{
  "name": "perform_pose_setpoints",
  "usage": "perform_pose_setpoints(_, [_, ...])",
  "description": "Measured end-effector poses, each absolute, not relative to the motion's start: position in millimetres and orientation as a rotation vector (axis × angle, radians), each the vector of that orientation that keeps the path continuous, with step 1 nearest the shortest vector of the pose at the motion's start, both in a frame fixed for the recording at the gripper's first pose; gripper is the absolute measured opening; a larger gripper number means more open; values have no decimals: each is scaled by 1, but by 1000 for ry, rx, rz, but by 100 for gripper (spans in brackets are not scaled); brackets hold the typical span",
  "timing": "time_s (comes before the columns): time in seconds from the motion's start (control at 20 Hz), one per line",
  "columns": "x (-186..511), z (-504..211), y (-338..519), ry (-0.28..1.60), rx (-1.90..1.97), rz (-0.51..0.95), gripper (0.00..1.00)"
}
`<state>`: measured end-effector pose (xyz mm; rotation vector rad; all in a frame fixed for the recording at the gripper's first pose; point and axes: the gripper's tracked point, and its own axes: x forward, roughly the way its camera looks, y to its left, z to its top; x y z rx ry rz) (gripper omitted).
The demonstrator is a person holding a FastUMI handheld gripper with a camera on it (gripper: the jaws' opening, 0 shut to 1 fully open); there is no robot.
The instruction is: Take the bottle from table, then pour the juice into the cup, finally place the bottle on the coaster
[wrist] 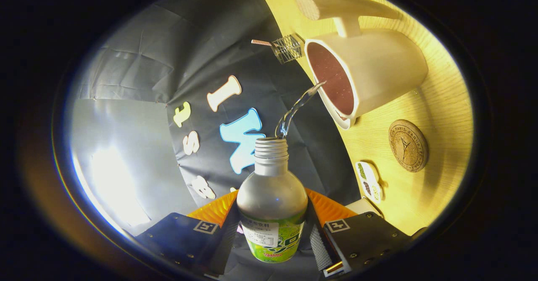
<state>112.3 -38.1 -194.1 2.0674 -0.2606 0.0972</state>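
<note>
Pouring now: the gripper [272,235] pinches the tilted bottle [272,207], juice [296,108] streaming into the cup [370,77], coaster [408,145] beside the cup waiting.

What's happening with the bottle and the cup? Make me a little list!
bottle: uncapped, tilted toward the cup, held between the jaws
gripper: shut on the bottle
juice stream: clear, arcing from the bottle mouth into the cup
cup: white, on the wooden table
coaster: round cork, beside the cup, nothing on it
</note>
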Motion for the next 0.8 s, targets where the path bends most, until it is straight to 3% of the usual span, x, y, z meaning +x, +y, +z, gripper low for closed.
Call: perform_pose_setpoints(0.8, [117,-178,-45,-330,2168,97,77])
